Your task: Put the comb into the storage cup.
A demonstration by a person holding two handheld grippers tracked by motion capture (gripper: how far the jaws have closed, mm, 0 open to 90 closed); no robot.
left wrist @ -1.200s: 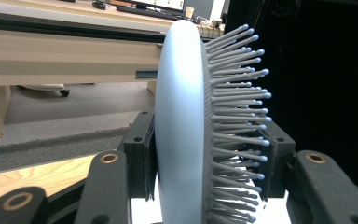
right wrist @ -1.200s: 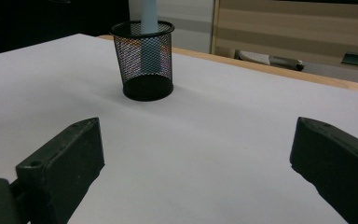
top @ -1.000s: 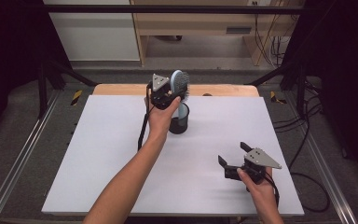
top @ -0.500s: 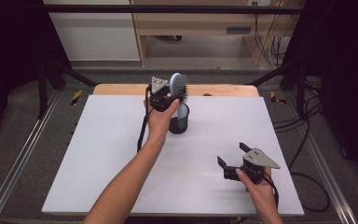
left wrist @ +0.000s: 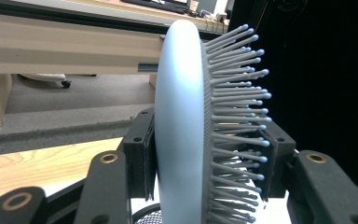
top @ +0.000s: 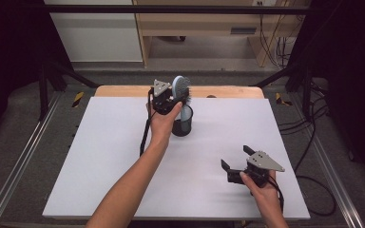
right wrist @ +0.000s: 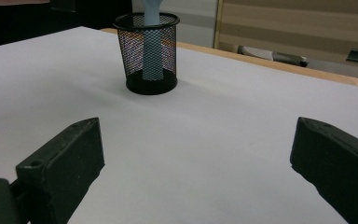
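Left gripper (top: 175,96) clamped on the head of a pale blue hairbrush (left wrist: 182,121), one jaw on the smooth back, the other pressed into the bristles. Brush upright, its handle going straight down below the gripper into a black mesh cup (right wrist: 147,53); handle end sits inside the cup, near the bottom. Cup stands on the white table (top: 100,166), directly under the left gripper. Right gripper (top: 235,159) jaws wide apart, nothing between them, low over the table, well apart from the cup, which lies ahead of it and a bit to its left.
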